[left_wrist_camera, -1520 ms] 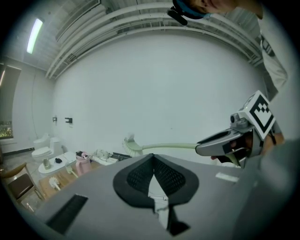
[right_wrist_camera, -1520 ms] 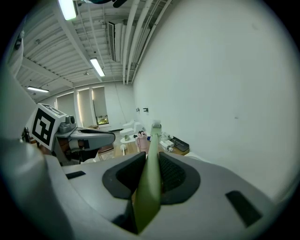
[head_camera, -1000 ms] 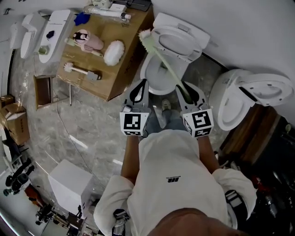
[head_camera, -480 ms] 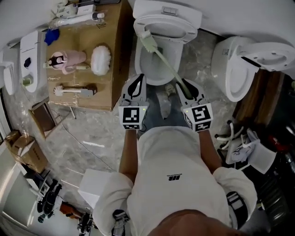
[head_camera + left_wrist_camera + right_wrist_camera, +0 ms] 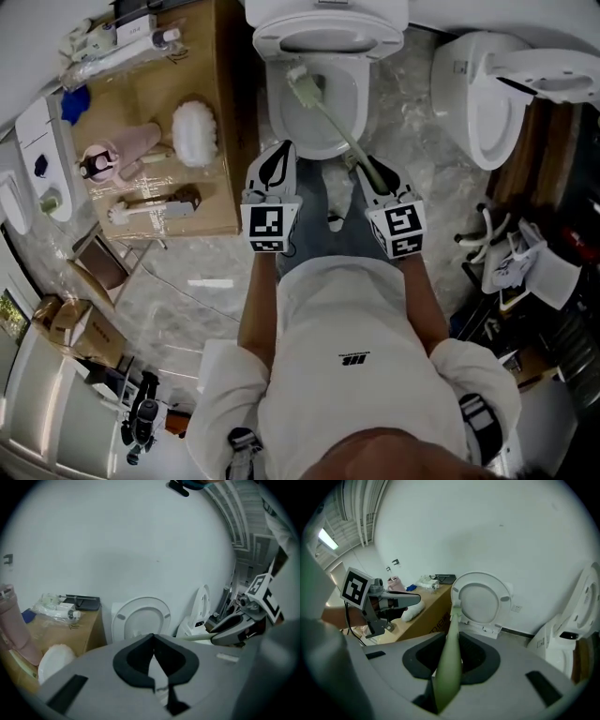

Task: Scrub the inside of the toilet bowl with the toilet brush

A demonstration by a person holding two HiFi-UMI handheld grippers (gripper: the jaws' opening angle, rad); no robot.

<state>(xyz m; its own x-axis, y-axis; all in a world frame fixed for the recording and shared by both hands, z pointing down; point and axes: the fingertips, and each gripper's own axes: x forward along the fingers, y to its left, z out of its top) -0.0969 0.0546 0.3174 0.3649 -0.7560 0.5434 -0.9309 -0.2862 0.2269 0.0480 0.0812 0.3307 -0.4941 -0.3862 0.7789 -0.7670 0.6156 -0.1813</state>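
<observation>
A white toilet [image 5: 349,133] stands in front of me with its lid [image 5: 323,37] raised against the wall. My right gripper [image 5: 367,169] is shut on the pale green handle of the toilet brush [image 5: 337,127]. The handle slants up and left, and the bristle head [image 5: 302,86] sits over the bowl's left side. In the right gripper view the handle [image 5: 450,658] runs between the jaws toward the brush head [image 5: 455,607] in front of the lid [image 5: 480,597]. My left gripper [image 5: 279,155] hovers shut and holds nothing at the bowl's near left rim; its jaws meet in the left gripper view [image 5: 153,639].
A wooden table [image 5: 217,159] stands left of the toilet with a fluffy white brush [image 5: 194,120], a pink bottle [image 5: 117,150] and another brush [image 5: 150,208]. A second white toilet [image 5: 478,89] stands to the right, with clutter [image 5: 525,262] on the floor behind it.
The brush head has swung from beside the raised lid's left edge down over the bowl. Both grippers have closed in on the toilet, and the head view has shifted.
</observation>
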